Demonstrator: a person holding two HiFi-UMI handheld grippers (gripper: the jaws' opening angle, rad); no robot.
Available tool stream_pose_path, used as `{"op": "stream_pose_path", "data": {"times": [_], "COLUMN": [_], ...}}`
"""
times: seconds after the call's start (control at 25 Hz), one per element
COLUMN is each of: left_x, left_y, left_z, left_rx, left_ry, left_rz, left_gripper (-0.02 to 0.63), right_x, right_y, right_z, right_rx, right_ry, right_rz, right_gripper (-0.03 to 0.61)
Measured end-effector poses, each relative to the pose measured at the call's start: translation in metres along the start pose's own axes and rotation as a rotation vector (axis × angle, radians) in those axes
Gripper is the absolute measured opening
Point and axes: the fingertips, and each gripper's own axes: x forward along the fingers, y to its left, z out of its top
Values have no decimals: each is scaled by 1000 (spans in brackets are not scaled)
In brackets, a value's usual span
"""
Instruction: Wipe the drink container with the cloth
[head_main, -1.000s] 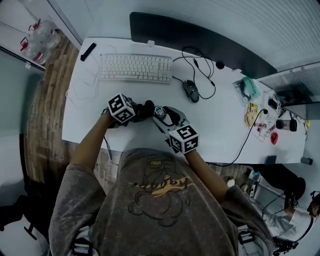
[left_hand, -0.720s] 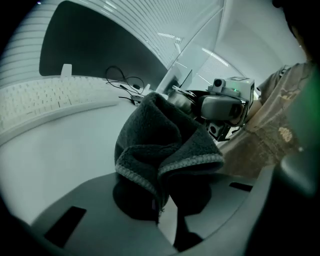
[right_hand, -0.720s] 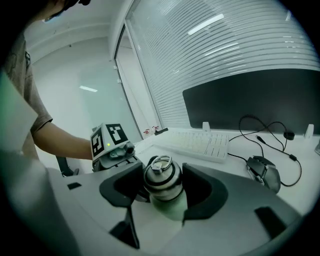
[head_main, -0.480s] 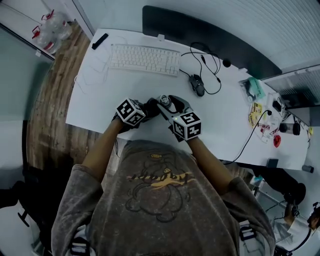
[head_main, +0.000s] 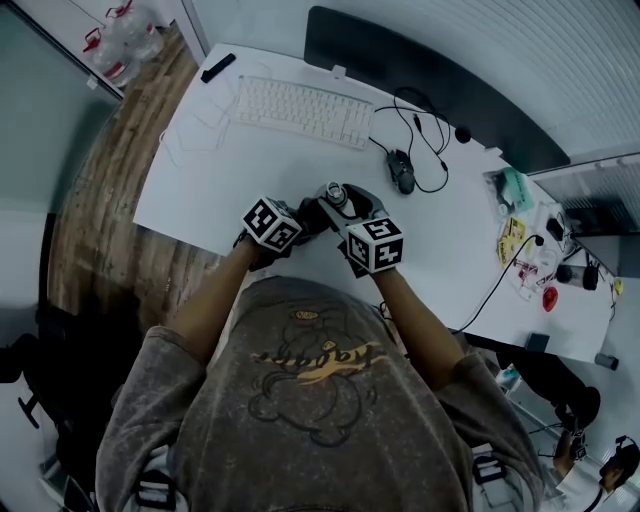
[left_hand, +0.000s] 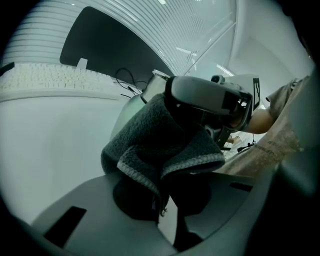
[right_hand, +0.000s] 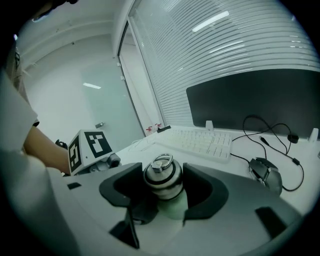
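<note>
The drink bottle (right_hand: 162, 172), pale-bodied with a steel cap and a ring handle, is close to the near edge of the white bench (head_main: 200, 190). No view shows whether its base rests on the surface. The right claw (right_hand: 165, 187) pinches it, one jaw on each side just under the cap.

In the head view the dark grey cloth (left_hand: 160, 142) lies against the bottle's side at its 9 o'clock. The left claw (left_hand: 162, 187) has its jaws pressed together on a fold of this cloth, and the stitched hem hangs over the jaw tips. In the left gripper view the right claw shows just behind the cloth.

From the bottle, the white keyboard (head_main: 303, 105) lies at 11 o'clock. The black mouse (head_main: 402, 171) with its looped cable is at 2 o'clock. The dark monitor (head_main: 430, 85) runs along the far edge from 12 to 1 o'clock.
</note>
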Motion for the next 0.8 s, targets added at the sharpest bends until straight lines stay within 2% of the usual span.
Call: {"op": "stream_pose_path", "data": {"times": [0.32, 0.6, 0.8], "left_x": [13, 29, 34], "left_y": [-12, -25, -25], "left_z": [5, 12, 19], "left_rx": [-87, -102, -148], "left_ry": [-71, -113, -178], "left_rz": [-28, -56, -57], "left_gripper": [52, 52, 52], "right_x": [1, 2, 1], "right_y": [-1, 1, 1], "right_z": [1, -1, -2], "right_rx": [4, -18, -33], "right_ry": [2, 12, 21], "right_rz": [8, 14, 21], "right_gripper": [259, 259, 259]}}
